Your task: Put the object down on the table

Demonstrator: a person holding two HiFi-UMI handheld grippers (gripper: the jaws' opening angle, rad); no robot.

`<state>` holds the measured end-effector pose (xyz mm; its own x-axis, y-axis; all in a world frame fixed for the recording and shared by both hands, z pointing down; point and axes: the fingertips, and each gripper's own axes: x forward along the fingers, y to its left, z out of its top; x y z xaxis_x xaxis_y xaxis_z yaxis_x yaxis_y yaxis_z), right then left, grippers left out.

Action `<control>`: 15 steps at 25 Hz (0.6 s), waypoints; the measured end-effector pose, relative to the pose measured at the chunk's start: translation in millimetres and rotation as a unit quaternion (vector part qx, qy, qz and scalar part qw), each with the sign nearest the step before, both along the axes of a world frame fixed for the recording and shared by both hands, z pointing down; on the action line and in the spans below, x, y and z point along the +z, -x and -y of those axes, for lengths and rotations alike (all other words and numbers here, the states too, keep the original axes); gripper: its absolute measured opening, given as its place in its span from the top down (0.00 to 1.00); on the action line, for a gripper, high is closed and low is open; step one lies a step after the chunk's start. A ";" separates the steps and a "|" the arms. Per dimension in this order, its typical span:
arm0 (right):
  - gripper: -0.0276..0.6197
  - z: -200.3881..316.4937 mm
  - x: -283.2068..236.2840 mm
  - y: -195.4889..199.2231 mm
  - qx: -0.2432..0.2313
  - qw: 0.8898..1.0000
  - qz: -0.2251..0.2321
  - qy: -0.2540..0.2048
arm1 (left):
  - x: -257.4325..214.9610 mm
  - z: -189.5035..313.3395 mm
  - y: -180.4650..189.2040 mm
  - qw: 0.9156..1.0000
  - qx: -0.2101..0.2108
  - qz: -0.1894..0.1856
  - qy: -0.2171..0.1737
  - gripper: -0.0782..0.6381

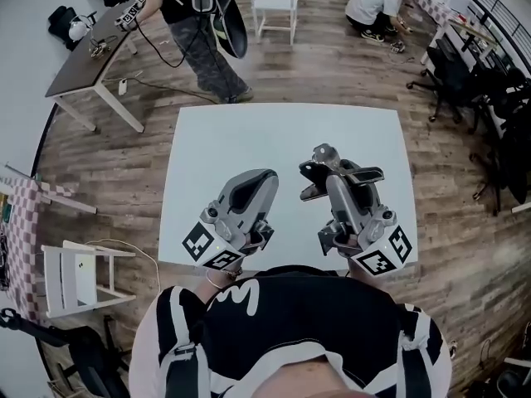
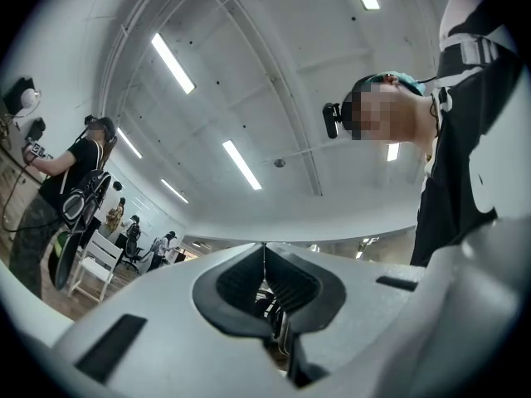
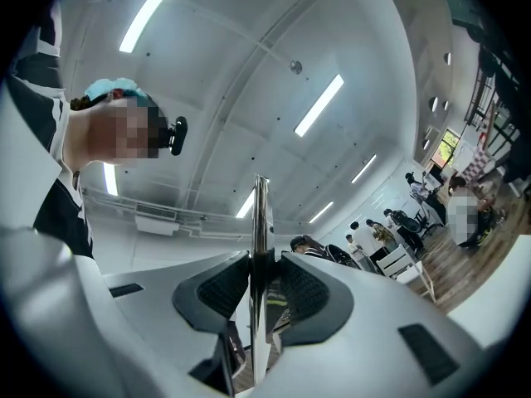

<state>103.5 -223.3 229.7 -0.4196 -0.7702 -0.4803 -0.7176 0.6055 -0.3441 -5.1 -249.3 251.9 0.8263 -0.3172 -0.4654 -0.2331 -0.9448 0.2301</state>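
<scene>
Metal strip [image 3: 260, 210], thin and shiny, is pinched between the fingers of the right gripper [image 3: 260, 259] above the counter [image 1: 249, 139]. The fingers of the left gripper [image 2: 264, 251] are pressed together, empty. The strip should be tipped down and lowered flat before release. Its long axis is pointed up past the fingertips, away from the person.

Around me is a wood floor [image 1: 332, 65]. A white chair [image 1: 274, 5] stands at twelve o'clock. At eleven a person [image 1: 203, 31] stands by a dark desk [image 1: 87, 56] at ten. Another person [image 1: 377, 7] crouches at one. Office chairs [image 1: 452, 77] are at two, and a second white chair [image 1: 79, 276] at eight.
</scene>
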 end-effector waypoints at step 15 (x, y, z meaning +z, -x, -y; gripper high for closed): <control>0.76 34.7 0.2 -27.5 -0.031 0.999 -0.006 0.030 | 0.3 36.8 -11.4 0.998 -0.054 0.003 0.019 0.88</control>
<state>131.0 -257.9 229.9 -0.4727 -0.7696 -0.4292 -0.6832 0.6277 -0.3731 6.3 -286.1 252.2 0.7894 -0.4218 -0.4461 -0.3340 -0.9047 0.2645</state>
